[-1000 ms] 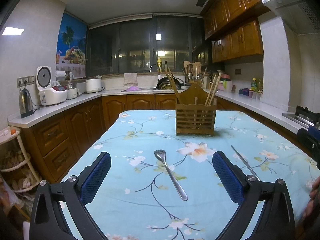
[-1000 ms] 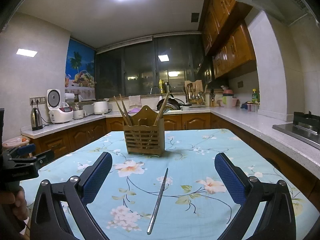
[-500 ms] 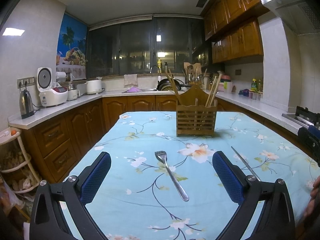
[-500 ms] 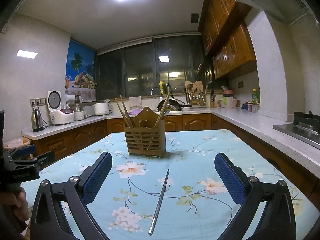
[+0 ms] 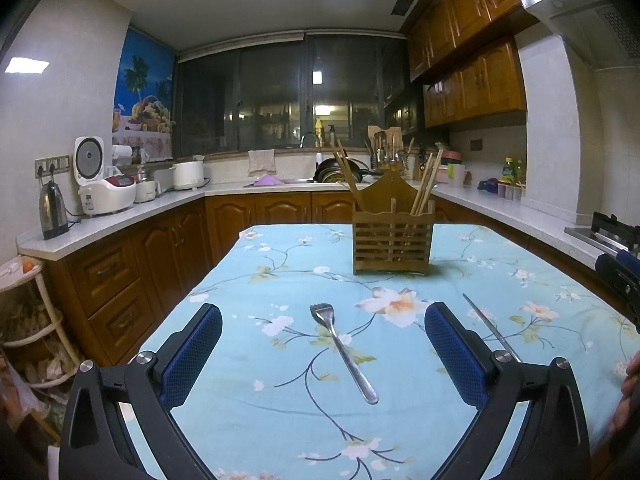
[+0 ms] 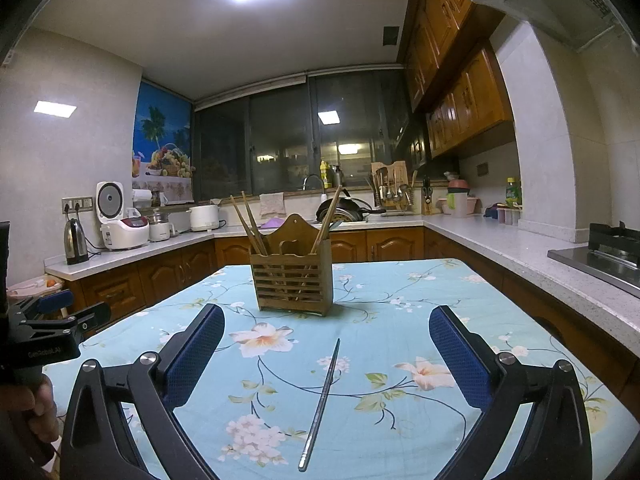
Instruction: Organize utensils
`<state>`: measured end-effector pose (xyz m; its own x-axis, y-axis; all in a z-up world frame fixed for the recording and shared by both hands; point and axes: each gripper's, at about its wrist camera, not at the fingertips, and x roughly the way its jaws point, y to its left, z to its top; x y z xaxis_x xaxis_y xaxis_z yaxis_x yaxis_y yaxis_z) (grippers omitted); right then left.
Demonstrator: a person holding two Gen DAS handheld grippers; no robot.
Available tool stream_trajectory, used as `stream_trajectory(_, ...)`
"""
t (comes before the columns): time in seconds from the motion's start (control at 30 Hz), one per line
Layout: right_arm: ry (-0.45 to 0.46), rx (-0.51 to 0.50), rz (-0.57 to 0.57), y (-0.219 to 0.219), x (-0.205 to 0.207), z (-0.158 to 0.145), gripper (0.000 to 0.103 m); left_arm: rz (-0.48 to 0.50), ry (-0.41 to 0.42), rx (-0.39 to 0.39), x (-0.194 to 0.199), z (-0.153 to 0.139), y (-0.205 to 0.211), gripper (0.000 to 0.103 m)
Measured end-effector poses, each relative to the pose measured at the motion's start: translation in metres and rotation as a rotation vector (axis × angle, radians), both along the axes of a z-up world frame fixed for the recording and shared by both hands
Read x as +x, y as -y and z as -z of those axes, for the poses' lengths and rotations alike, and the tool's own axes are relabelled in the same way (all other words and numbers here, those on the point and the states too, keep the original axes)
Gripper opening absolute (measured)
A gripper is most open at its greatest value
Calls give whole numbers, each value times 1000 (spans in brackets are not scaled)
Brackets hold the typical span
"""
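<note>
L gripper (image 5: pixel 323 350) is held wide open w/ nothing between its blue pads (image 5: pixel 456 358); the fork (image 5: pixel 341 349) is seen lying between them at frame centre, tines toward the wooden holder (image 5: pixel 393 240). R gripper (image 6: pixel 326 362) is likewise spread open and empty, w/ a metal chopstick (image 6: pixel 321 404) lying on the cloth in the gap, lower centre, tip toward the holder. In the L view the same chopstick is seen right of centre, partly hidden behind the right finger.

Both utensils are laid flat on a light-blue floral tablecloth (image 5: pixel 280 280). Wooden chopsticks (image 6: pixel 250 220) are stood leaning in the holder, upper centre. Behind, an L-shaped kitchen counter (image 6: pixel 460 222) is seen w/ a rice cooker (image 5: pixel 102 184) and kettle (image 5: pixel 53 210) at left, dark windows at centre, brown cabinets upper right.

Vs 1 s ago: fork, chopstick and holder are unmoved; jaw spread is unchanged. Both views are shifted only slightly, the holder sitting a little lower in frame.
</note>
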<state>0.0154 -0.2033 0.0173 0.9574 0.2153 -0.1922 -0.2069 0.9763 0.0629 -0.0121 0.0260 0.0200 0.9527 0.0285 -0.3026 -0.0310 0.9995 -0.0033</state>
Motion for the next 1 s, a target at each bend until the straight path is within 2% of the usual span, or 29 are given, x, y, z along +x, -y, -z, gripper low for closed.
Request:
stream_trajectory(0.77, -9, 4, -4, -8, 2, 0, 103, 7, -14, -2, 7, -2, 6, 102)
stream_trajectory(1.0, -37, 1, -9, -15, 9, 5, 103, 12, -23, 0, 14, -5, 11, 102)
